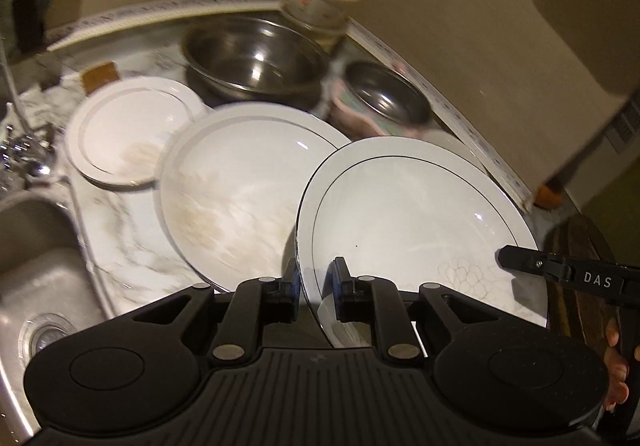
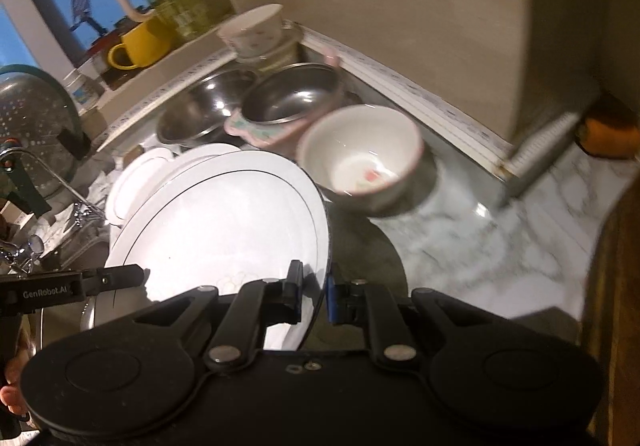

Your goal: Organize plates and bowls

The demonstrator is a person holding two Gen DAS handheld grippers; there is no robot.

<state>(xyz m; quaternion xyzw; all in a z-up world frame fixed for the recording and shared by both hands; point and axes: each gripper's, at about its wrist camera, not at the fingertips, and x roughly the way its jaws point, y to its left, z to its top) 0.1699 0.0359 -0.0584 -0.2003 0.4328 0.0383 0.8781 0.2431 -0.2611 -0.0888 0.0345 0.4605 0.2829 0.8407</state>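
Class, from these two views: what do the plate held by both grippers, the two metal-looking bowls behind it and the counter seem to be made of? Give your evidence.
Held plate: probably glazed ceramic; glossy white with a thin dark rim line.
Large bowl and small bowl: likely stainless steel; grey, mirror-like glints.
Counter: marble or a marble-look surface; pale, grey-veined, shiny.

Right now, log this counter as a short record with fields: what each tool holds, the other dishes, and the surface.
left tool: shut on the near edge of the large plate
right tool: shut on the same plate's opposite edge
plate state: tilted, lifted
other plates: medium plate, small plate
bowls: two steel bowls, ceramic bowl
surface: marble counter
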